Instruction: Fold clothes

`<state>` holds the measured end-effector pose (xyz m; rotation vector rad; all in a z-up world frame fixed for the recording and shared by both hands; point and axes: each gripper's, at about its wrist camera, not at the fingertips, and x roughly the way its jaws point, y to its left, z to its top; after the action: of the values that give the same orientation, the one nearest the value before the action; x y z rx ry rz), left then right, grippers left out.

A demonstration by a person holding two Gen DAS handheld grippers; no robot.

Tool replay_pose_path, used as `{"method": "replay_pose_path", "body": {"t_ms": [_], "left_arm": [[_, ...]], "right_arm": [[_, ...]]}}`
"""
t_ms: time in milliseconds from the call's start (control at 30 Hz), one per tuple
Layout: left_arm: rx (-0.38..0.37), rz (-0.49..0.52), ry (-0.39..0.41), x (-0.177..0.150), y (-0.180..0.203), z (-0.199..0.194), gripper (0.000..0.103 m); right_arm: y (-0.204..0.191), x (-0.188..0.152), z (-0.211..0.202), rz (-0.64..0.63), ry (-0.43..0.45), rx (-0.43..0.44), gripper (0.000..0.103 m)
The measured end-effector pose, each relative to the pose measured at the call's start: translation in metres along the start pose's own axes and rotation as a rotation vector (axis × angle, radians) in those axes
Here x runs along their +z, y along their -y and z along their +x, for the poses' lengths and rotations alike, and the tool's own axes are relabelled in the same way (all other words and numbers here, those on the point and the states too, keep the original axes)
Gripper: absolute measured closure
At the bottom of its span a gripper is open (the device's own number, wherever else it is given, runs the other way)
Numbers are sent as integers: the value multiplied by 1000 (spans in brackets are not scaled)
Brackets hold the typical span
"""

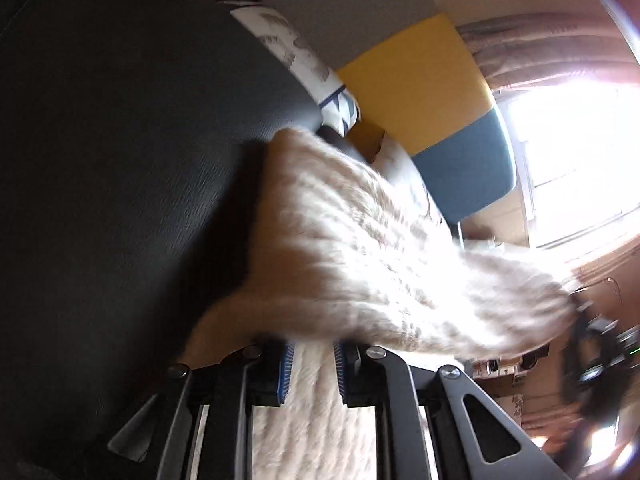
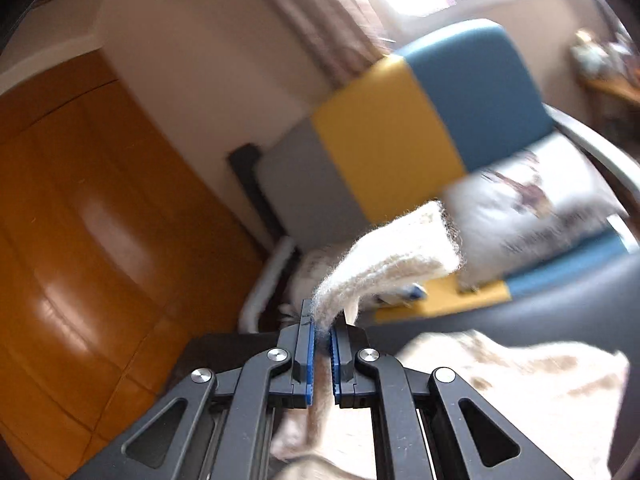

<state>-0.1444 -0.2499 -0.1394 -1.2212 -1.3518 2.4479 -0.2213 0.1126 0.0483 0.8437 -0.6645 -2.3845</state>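
Observation:
A cream knitted garment (image 1: 360,248) hangs stretched above a dark leather-like surface (image 1: 120,160). My left gripper (image 1: 314,360) is shut on one edge of it, with thick knit bunched between the blue pads. The cloth runs to the right, where the other gripper (image 1: 592,352) shows blurred at its far end. In the right wrist view my right gripper (image 2: 322,340) is shut on a fuzzy corner of the same garment (image 2: 392,256), which flops over past the fingertips. More of the knit (image 2: 500,392) lies below on the right.
A chair with grey, yellow and blue panels (image 2: 400,132) stands close ahead, with a printed white cushion (image 2: 532,208) on its seat. An orange wooden cabinet (image 2: 80,220) fills the left of the right wrist view. A bright window (image 1: 580,160) and curtains lie beyond.

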Motion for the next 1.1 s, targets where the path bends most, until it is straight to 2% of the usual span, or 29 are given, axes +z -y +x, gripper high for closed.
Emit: {"method": "replay_pose_path", "body": {"t_ms": [100,233,333,400,500,567,633,700,733,800,833,867,900,933,1000,1100], "left_arm": [[-4,12,0,-8,-5,-8,88],[-9,29,1,-19,-11,-18,88],[-12,42,1,-27,-15,-26,82],[-35,40,8,-26,-13,-28,78],[-86,29,23,-21,-6,-30,71],[-95,20,18,-22,-7,-34,67],[-85,-7,-2,-21,-10,-30,64],[-58,-35,-30,-19,-10,-22,64],[-32,-44,-37,-17,-11,-16,66],[2,-28,-33,-16,-9,-12,73],[14,-9,-26,-16,-8,-13,82],[28,13,-20,-16,-6,-14,86],[43,42,-11,-16,-3,-16,90],[60,84,2,-16,-1,-20,93],[92,164,21,-17,2,-26,95],[140,251,-16,-21,-1,-24,96]], "right_arm": [[63,-36,-7,100,-46,-93,96],[143,-94,-16,285,-99,-173,96],[176,-122,-17,349,-122,-192,96],[192,-129,-12,371,-121,-179,96],[202,-138,-18,420,-88,-110,91],[206,-140,-22,467,-56,-60,83],[211,-139,-26,522,-15,-24,50],[215,-139,-30,576,25,11,45],[217,-138,-31,602,46,29,45],[216,-132,-28,596,41,-12,47],[214,-128,-26,577,33,-42,58],[211,-124,-22,545,17,-83,68],[209,-119,-18,522,-1,-110,90],[203,-114,-20,465,4,-137,95],[188,-104,-25,345,20,-190,95],[181,-103,-26,229,-3,-266,95]]}}
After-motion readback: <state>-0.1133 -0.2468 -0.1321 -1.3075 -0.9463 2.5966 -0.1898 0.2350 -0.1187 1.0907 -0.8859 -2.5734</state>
